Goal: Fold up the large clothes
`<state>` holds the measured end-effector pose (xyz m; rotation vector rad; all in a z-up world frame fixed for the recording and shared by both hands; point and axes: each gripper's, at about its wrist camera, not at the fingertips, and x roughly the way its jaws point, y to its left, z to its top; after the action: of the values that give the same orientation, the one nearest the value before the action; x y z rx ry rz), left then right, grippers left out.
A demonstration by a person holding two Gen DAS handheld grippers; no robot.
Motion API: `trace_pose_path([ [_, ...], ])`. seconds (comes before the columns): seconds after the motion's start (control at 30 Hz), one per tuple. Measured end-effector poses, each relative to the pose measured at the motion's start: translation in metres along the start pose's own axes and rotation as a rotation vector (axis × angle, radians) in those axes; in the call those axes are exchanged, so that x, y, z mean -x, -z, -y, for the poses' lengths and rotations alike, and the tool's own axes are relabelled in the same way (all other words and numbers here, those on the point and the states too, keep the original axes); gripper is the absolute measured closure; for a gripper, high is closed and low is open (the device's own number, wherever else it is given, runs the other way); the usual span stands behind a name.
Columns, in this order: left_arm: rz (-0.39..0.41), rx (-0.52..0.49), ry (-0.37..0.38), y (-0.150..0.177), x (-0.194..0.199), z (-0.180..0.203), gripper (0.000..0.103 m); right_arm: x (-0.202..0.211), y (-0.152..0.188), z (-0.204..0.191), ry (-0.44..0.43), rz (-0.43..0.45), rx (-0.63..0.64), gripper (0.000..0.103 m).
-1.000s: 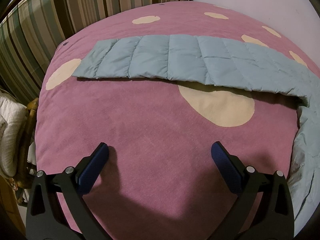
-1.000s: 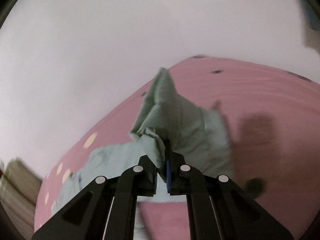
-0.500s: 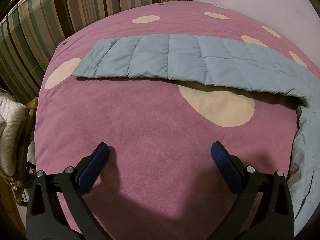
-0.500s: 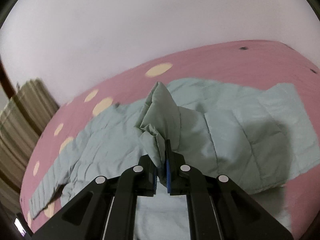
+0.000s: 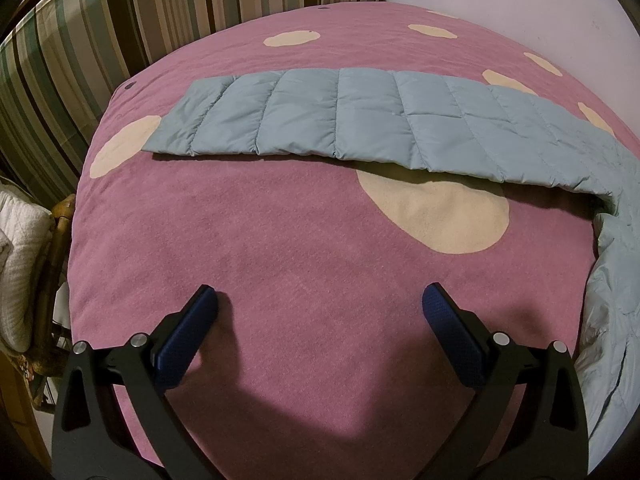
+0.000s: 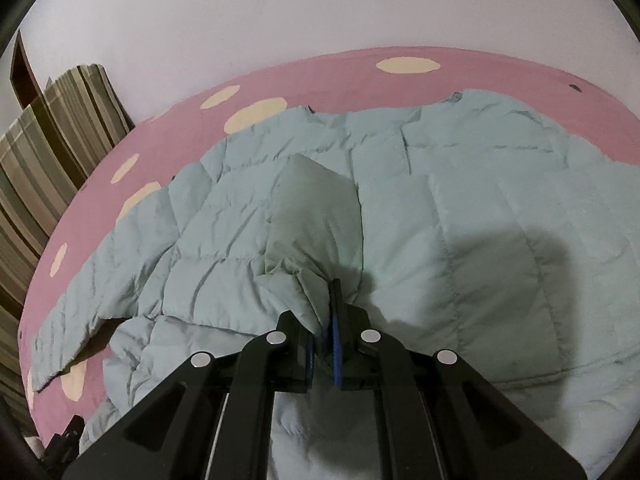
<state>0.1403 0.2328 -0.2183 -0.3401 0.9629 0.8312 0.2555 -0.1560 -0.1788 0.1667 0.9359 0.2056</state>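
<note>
A pale blue quilted jacket point(image 6: 460, 208) lies spread on a pink bed cover point(image 6: 320, 80) with cream spots. My right gripper point(image 6: 324, 316) is shut on a bunched sleeve end of the jacket point(image 6: 316, 216), held over the jacket's body. In the left wrist view the other sleeve point(image 5: 340, 116) lies flat and stretched out across the bed, running to the right edge. My left gripper point(image 5: 320, 304) is open and empty above the bare pink cover point(image 5: 280, 248), well short of that sleeve.
Striped cushions point(image 5: 100, 32) stand along the bed's far left side and also show in the right wrist view point(image 6: 52, 152). A white wall point(image 6: 320, 8) backs the bed. A wicker chair with a white quilted pad point(image 5: 24, 248) stands off the bed's left edge.
My right gripper has swung down and over with the sleeve, from facing the wall to lying over the jacket's body. The left gripper has not moved.
</note>
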Motion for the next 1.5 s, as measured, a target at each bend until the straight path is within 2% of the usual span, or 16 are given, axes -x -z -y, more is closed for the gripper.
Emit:
trace_pose_path([
  [0.47,-0.001,0.0,0.0,0.0,0.0,0.0,0.002,-0.01,-0.002,0.003,0.054,-0.018,0.054,0.092],
  [0.53,-0.001,0.0,0.001,0.0,0.0,0.0,0.002,-0.009,-0.003,-0.002,0.056,-0.016,0.078,0.079],
  [0.57,-0.001,0.0,0.001,0.0,0.0,0.0,0.002,-0.005,-0.003,-0.008,0.04,-0.014,0.1,0.063],
  [0.63,-0.001,-0.001,0.0,0.0,0.0,0.0,0.002,-0.001,-0.002,-0.013,0.03,-0.004,0.115,0.045],
  [0.67,-0.001,-0.001,0.0,0.0,0.0,0.0,0.002,0.011,0.0,-0.019,0.009,0.016,0.14,0.043],
  [0.8,-0.001,0.0,0.001,0.0,0.0,0.0,0.002,0.037,0.003,-0.019,-0.016,0.044,0.168,0.043],
  [0.87,-0.001,0.0,0.001,0.0,0.0,0.0,0.002,0.058,0.002,-0.003,0.002,0.086,0.153,0.043],
  [0.93,-0.001,-0.001,0.0,0.0,0.0,0.0,0.002,0.082,-0.007,0.046,0.069,0.127,0.081,0.055],
  [0.97,-0.001,-0.001,0.0,0.0,0.0,0.0,0.002,0.082,-0.007,0.046,0.069,0.127,0.081,0.057],
  [1.0,-0.001,-0.001,0.0,0.0,0.0,-0.001,0.002,0.087,-0.011,0.066,0.099,0.131,0.047,0.057],
  [1.03,-0.001,-0.001,0.0,0.0,0.0,0.0,0.002,0.092,-0.019,0.115,0.192,0.139,-0.038,0.057],
  [1.07,-0.001,-0.001,0.0,0.0,0.0,-0.001,0.002,0.092,-0.019,0.115,0.192,0.139,-0.038,0.057],
  [1.17,-0.001,-0.001,0.0,0.0,0.0,0.0,0.002,0.087,-0.023,0.175,0.283,0.114,-0.144,0.058],
  [1.23,-0.002,-0.003,-0.002,0.0,0.0,0.0,0.002,0.074,-0.021,0.198,0.328,0.074,-0.158,0.058],
  [1.37,-0.002,-0.004,-0.003,0.0,0.0,0.0,0.002,0.039,-0.006,0.207,0.366,-0.009,-0.112,0.058],
  [1.5,-0.001,-0.004,-0.003,0.0,0.0,0.0,0.002,0.039,-0.012,0.202,0.381,0.006,-0.1,0.059],
])
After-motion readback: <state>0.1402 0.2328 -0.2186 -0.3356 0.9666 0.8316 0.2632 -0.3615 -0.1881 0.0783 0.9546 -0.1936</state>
